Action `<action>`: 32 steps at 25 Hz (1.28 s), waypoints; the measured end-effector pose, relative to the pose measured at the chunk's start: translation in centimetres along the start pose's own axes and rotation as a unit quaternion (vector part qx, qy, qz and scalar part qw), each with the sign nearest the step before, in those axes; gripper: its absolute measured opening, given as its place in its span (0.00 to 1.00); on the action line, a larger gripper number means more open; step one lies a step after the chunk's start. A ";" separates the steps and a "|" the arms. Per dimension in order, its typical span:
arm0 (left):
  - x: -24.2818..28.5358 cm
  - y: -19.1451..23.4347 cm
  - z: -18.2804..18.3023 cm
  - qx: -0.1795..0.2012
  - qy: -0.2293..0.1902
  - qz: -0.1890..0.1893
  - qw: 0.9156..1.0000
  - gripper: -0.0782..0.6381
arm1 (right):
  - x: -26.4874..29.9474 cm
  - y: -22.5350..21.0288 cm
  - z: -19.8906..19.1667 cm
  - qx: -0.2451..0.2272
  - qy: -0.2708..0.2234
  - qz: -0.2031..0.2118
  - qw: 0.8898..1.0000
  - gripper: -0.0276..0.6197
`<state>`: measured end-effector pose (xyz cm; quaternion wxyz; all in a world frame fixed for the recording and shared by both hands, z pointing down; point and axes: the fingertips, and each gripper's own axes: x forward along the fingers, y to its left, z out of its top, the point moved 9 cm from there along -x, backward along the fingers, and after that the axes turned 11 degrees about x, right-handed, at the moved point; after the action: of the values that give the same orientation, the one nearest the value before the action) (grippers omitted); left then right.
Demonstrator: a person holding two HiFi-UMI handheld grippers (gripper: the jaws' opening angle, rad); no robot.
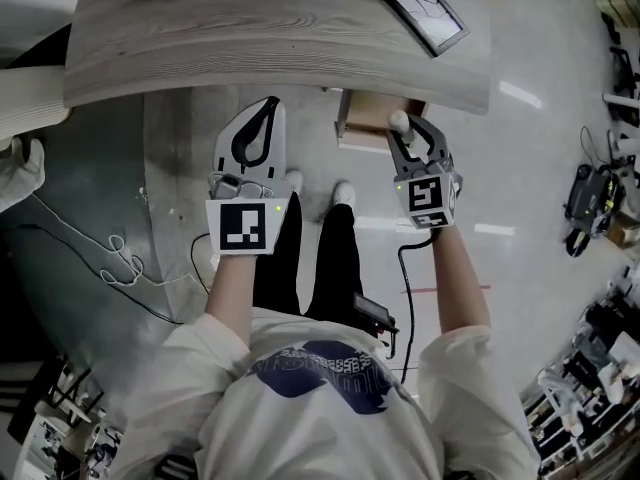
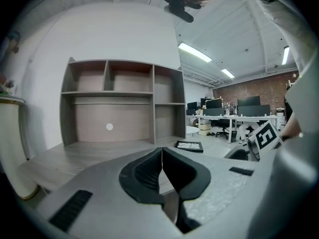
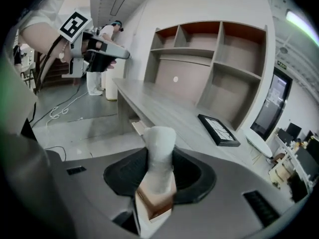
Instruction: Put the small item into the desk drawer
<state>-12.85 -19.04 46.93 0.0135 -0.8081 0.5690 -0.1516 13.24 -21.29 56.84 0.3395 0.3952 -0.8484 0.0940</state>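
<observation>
The grey wooden desk [image 1: 270, 38] is running across the top of the head view, carrying an open shelf unit [image 3: 209, 59] at its back and a dark framed picture [image 1: 427, 15] lying flat near its right end. Below the desk's front edge the drawer [image 1: 362, 128] is standing pulled out, its pale inside showing bare. The left gripper [image 1: 268, 108] is hanging idle to the left of the drawer, its jaws pressed together on nothing. The right gripper [image 1: 413, 133] is doing the work: its jaws are clamping the small item [image 3: 158, 148], a pale rounded piece standing up between the pads and poking past the tips. From above, the item is sitting over the drawer's right-hand part, though how high above it cannot be told. The step in hand is probably the placing itself. To do it well, the person should be carrying the item leftward until it is plainly over the middle of the bare bottom. The tips should then be dipping below the drawer's rim while staying off the desk edge, with the jaws parting only once the item is low enough not to bounce or roll out.
</observation>
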 end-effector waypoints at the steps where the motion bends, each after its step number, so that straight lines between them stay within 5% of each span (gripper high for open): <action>1: 0.0 0.1 -0.4 -0.003 0.003 0.004 1.000 0.12 | 0.6 0.2 -0.4 -0.012 0.008 0.007 1.000 0.26; 17: 0.2 0.4 -5.4 -0.033 0.024 0.034 0.999 0.12 | 10.1 0.9 -5.7 -0.160 0.132 0.048 0.977 0.26; 32: 0.0 -0.3 -7.2 -0.051 0.031 0.036 0.998 0.12 | 14.4 1.3 -8.5 -0.219 0.220 0.052 0.949 0.26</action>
<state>-14.43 -17.88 53.84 -0.0397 -0.7818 0.6046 -0.1469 9.99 -25.55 72.73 0.5908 0.2362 -0.7714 0.0081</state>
